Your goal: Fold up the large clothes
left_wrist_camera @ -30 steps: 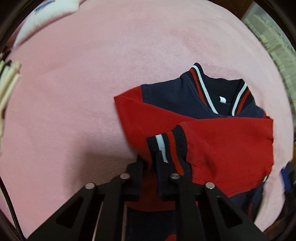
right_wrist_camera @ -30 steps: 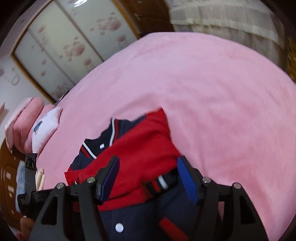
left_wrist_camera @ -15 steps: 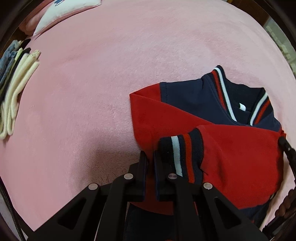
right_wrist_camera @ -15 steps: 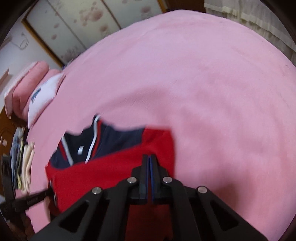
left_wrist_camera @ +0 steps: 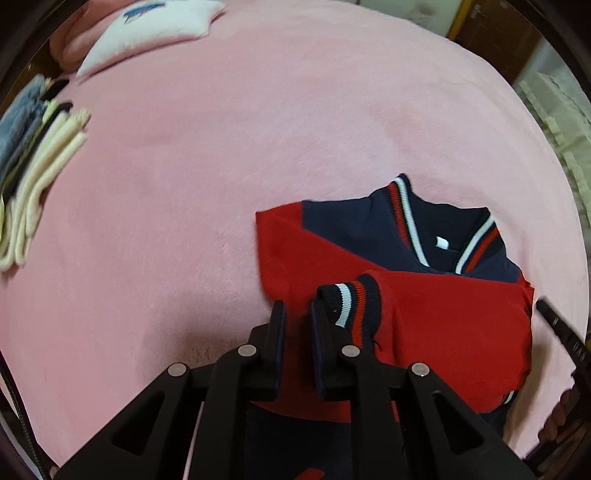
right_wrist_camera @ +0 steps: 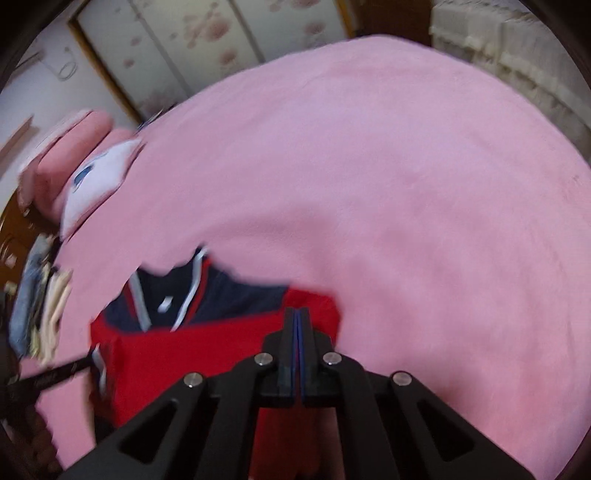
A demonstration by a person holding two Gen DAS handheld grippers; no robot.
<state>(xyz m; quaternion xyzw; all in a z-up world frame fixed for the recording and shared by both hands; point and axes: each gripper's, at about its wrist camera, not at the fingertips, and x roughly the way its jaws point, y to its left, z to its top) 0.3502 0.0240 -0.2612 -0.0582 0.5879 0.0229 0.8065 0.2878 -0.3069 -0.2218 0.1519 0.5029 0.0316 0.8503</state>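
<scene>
A navy and red jacket [left_wrist_camera: 424, 295] lies on the pink bed [left_wrist_camera: 221, 184] with both red sleeves folded across its front. The top sleeve's striped cuff [left_wrist_camera: 351, 302] lies just right of my left gripper [left_wrist_camera: 297, 314], whose jaws stand slightly apart over the red sleeve and hold nothing. In the right wrist view the jacket [right_wrist_camera: 207, 332] is blurred. My right gripper [right_wrist_camera: 297, 317] is shut above its red shoulder, with no cloth seen between the fingers.
A stack of folded cream and blue clothes [left_wrist_camera: 33, 162] lies at the bed's left edge. A white pillow [left_wrist_camera: 147, 33] and a pink pillow [right_wrist_camera: 70, 147] lie at the head. A wardrobe with floral doors [right_wrist_camera: 207, 48] stands behind.
My left gripper has let go of the striped cuff, opened slightly and pulled back. My right gripper went from open to shut and drew back over the jacket's right shoulder.
</scene>
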